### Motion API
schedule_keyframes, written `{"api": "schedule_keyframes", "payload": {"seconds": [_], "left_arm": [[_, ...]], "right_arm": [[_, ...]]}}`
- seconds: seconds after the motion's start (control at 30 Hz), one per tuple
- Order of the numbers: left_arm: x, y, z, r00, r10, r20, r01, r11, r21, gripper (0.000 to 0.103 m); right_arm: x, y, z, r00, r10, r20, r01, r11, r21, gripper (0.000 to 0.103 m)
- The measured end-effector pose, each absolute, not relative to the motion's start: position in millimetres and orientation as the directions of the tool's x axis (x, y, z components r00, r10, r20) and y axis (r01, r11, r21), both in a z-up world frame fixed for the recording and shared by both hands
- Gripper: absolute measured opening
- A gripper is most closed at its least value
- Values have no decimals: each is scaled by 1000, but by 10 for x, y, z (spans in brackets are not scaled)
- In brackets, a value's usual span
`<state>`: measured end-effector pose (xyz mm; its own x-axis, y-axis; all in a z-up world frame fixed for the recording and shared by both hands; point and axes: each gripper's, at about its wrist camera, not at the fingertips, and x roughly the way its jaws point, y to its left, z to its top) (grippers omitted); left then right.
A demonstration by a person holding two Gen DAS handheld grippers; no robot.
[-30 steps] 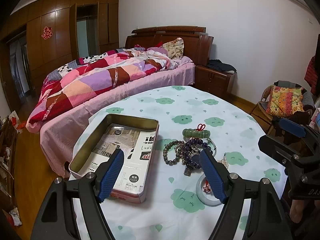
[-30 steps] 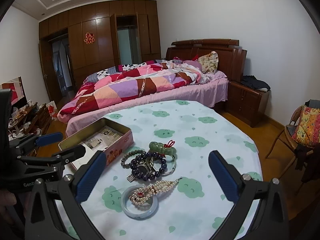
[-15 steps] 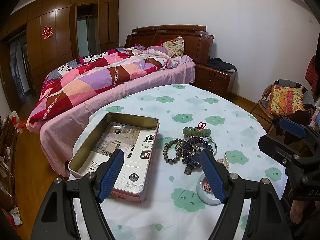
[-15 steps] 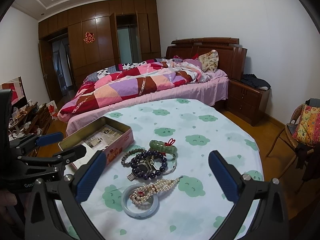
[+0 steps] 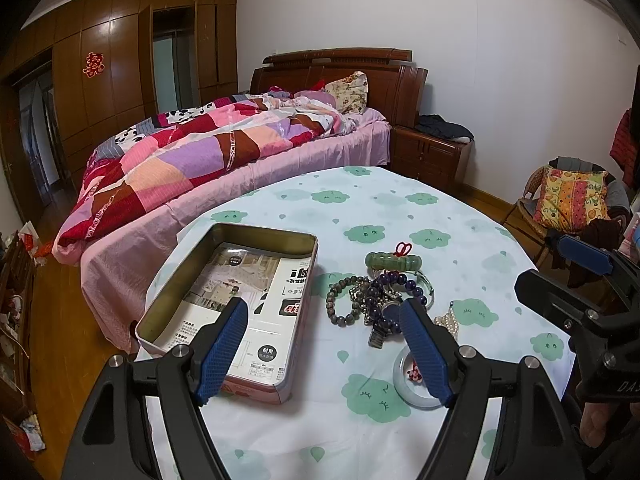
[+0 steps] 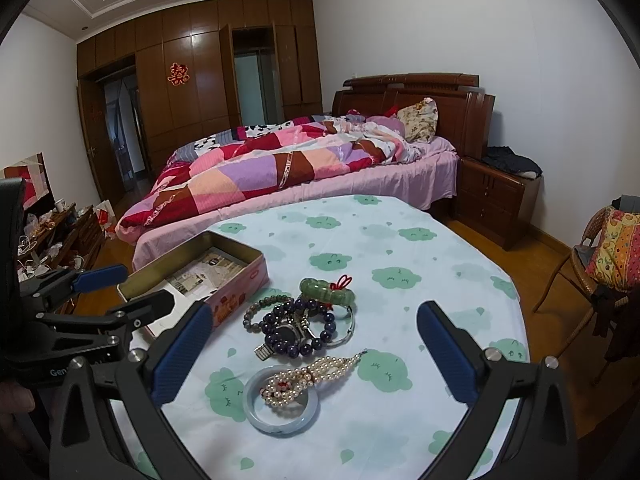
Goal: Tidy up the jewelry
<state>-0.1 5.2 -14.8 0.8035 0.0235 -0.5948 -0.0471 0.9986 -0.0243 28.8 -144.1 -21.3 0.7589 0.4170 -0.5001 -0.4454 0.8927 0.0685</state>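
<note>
A heap of jewelry lies on the cloud-print table: a green jade bangle (image 6: 327, 290) with a red knot, a dark purple bead bracelet (image 6: 298, 326) over a watch, a grey bead bracelet (image 6: 260, 308), a pearl strand (image 6: 310, 376) across a pale blue bangle (image 6: 280, 404). An open pink tin box (image 5: 240, 304) lined with printed paper stands left of the heap. My left gripper (image 5: 324, 344) is open and empty, hovering between box and heap. My right gripper (image 6: 312, 356) is open and empty, just before the heap.
The table (image 6: 400, 256) has a rounded edge, dropping off to the right. A bed (image 6: 300, 168) with a patchwork quilt stands behind it, a wooden nightstand (image 6: 496, 204) at back right, and a wicker chair (image 6: 608, 264) with a cushion to the right.
Both views have shifted slightly; the jewelry heap and box sit a touch nearer in view. Both grippers stay open and nothing has been taken hold of.
</note>
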Motion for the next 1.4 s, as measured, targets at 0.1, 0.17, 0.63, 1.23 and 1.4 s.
{"api": "schedule_keyframes", "payload": {"seconds": [0.1,0.17,0.63,1.23,1.4], "left_arm": [[4,47,-160,804,25,-594,-48,999,-23,78],[5,36,-164,803,26,-595,-48,999,-21,78],[13,36,-157,802,26,-597,-48,999,-20,78],[-15,69,-280,792,27,-610,-49,999,-20,78],[50,82,-434,765,9,-644,-39,999,-33,78]], "right_arm": [[308,-1485,-126,760,417,-500,-445,893,68,103],[305,-1474,-148,759,417,-500,-445,893,69,103],[306,-1471,-158,757,417,-503,-446,892,68,103],[307,-1467,-235,753,415,-511,-443,894,73,103],[392,-1533,-450,727,409,-551,-428,898,101,103]]}}
